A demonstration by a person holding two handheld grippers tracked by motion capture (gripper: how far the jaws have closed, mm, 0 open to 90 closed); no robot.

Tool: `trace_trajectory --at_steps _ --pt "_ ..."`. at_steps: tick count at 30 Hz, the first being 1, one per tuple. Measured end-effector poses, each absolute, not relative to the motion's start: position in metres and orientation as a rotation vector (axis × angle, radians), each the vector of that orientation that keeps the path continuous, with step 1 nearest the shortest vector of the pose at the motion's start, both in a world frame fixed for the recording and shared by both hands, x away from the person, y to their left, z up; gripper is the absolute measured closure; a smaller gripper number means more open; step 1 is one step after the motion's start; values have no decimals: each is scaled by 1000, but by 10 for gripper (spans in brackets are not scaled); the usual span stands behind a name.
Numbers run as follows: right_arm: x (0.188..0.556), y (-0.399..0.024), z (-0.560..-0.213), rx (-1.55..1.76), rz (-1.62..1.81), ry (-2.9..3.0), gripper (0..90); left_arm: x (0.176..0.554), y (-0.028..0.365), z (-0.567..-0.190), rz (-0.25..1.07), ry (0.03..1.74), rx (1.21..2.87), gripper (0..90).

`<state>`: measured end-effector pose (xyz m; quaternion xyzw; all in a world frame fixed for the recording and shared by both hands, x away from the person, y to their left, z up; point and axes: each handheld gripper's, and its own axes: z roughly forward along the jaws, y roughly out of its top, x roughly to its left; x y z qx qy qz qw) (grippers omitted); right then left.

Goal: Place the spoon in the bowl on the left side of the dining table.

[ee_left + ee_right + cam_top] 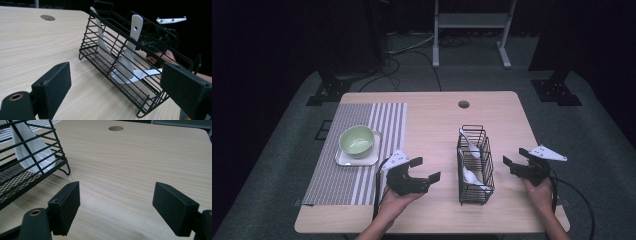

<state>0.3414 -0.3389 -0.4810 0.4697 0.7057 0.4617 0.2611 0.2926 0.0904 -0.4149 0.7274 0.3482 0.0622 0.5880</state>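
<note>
Wire basket [475,170] on wooden table [432,125]

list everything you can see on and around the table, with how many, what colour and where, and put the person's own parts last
table: one, light wood, centre, with a round hole near its far edge
placemat: one, grey and white striped, left side of the table
plate: one, white, squarish, on the placemat
bowl: one, pale green, on the plate
wire basket: one, black, right of centre
spoons: two, white, standing in the basket
frame: one, white, on the floor beyond the table
left gripper: one, black, jaws apart, left of the basket
right gripper: one, black, jaws apart, right of the basket
hands: two, at the near edge
</note>
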Motion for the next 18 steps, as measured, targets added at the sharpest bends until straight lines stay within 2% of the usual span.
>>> trace_trajectory --at_steps 18 --pt "341 -339 -481 1272 1255 1909 209 294 71 -407 125 776 1695 91"
